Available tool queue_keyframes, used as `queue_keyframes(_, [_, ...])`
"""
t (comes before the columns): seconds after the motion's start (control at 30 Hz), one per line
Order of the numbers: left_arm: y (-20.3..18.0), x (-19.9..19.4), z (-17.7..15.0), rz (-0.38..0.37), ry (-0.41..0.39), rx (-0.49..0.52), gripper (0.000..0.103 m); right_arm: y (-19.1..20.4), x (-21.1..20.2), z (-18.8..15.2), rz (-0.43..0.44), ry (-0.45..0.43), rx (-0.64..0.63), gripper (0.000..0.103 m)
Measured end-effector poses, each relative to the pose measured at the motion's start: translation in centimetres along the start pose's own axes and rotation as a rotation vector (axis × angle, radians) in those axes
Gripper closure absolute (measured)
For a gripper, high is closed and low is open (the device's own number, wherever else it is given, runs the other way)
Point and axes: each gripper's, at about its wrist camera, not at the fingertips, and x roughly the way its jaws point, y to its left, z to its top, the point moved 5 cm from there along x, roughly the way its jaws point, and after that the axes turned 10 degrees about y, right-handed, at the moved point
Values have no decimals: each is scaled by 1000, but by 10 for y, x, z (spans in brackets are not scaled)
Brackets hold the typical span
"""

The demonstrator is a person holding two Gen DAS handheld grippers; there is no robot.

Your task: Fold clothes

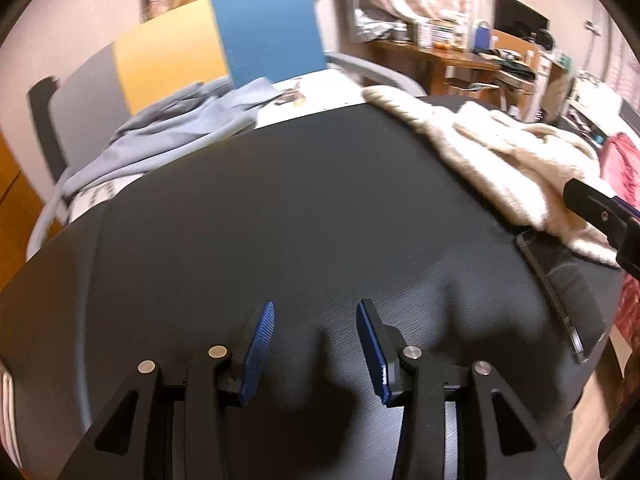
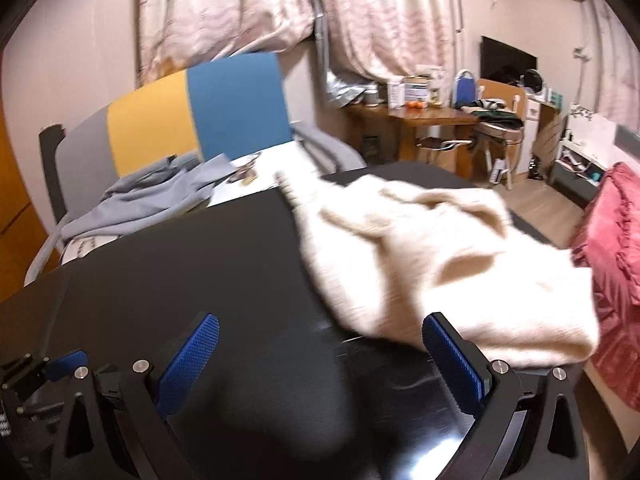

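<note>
left wrist view: the left gripper (image 1: 316, 344) hangs over a bare stretch of the black table (image 1: 280, 208), its blue-padded fingers (image 1: 256, 352) standing apart with nothing between them. a cream knitted sweater (image 1: 508, 160) lies rumpled along the far right part of the table, well apart from this gripper, and the black tip of the right gripper (image 1: 600, 212) enters at the right edge, over the sweater's near hem. a dark glossy phone-like slab (image 1: 560, 280) lies on the table just below that hem, partly under it. beyond the far left edge a grey-blue garment (image 1: 168, 128) is heaped on a bed, in front of a headboard (image 1: 224, 52) in grey, yellow and blue panels.

right wrist view: the right gripper (image 2: 320, 364) has its jaws wide apart and empty, above the table; its right finger (image 2: 456, 360) stands just in front of the sweater's near hem (image 2: 460, 260), and contact cannot be told through the blur. a red quilted cloth (image 2: 616, 280) hangs at the far right, and a cluttered wooden desk (image 2: 432, 116) stands against the curtained back wall.
</note>
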Motion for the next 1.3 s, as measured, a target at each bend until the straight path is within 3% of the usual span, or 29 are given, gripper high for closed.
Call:
queue_keyframes(0.17, [-36, 8, 33, -31, -18, 97, 59, -53, -3, 3, -51, 6, 78, 10])
queue_keyframes(0.33, [-79, 24, 67, -71, -9, 166, 59, -93, 5, 7, -100, 14, 108, 10])
queue_keyframes(0.47, [-122, 43, 91, -102, 33, 245, 59, -108, 20, 13, -88, 53, 95, 10])
queue_keyframes(0.6, [-146, 63, 109, -184, 81, 250, 59, -109, 30, 17, -86, 72, 60, 10])
queue_keyframes(0.77, [-150, 93, 128, -295, 191, 134, 59, -113, 43, 21, -90, 89, 43, 10])
queue_keyframes(0.93, [-167, 117, 140, -254, 242, 150, 56, -121, 69, 34, -140, 140, 27, 5])
queue_keyframes(1.03, [-174, 120, 141, -170, 214, 185, 42, -124, 95, 32, -164, 217, -6, 3])
queue_keyframes(1.1, [-172, 122, 140, -101, 194, 175, 16, -128, 109, 26, -129, 251, 17, 3])
queue_keyframes(1.17, [-164, 128, 138, -69, 175, 117, 3, -133, 111, 23, -106, 229, 42, 4])
queue_keyframes(1.27, [-155, 136, 136, -149, 174, 56, 0, -132, 110, 23, -106, 213, 21, 18])
queue_keyframes(1.3, [-156, 135, 135, -143, 158, 71, 0, -132, 110, 24, -106, 211, 14, 21])
